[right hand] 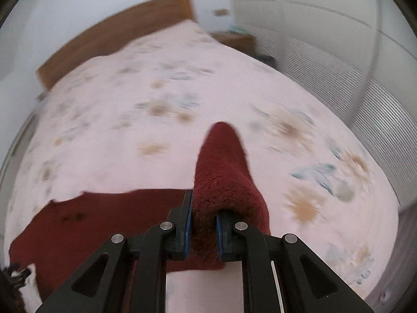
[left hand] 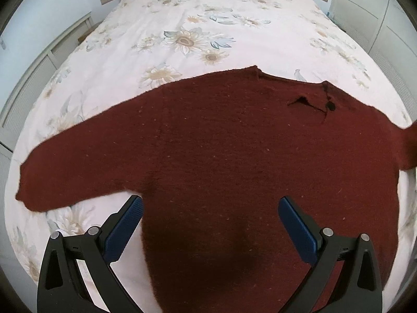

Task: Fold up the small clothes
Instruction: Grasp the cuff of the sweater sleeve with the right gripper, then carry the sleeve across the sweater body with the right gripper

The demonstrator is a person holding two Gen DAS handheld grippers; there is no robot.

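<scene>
A small dark red knitted sweater point(left hand: 221, 140) lies flat on the bed, neck away from me, its left sleeve point(left hand: 65, 172) spread out to the left. My left gripper point(left hand: 210, 208) is open and empty, hovering above the sweater's lower body. My right gripper point(right hand: 204, 224) is shut on the sweater's right sleeve point(right hand: 224, 172), which stands up bunched between the blue pads point(right hand: 188, 229) and is lifted off the bed. The sweater's body point(right hand: 91, 221) lies to the left of it. The lifted sleeve shows at the right edge of the left wrist view point(left hand: 409, 146).
The bed point(left hand: 208, 26) has a pale pink floral cover and a wooden headboard point(right hand: 117, 34). White slatted cupboard doors point(right hand: 338, 65) stand along the right side, white furniture point(left hand: 31, 83) along the left. A wooden nightstand point(right hand: 234, 39) sits by the headboard.
</scene>
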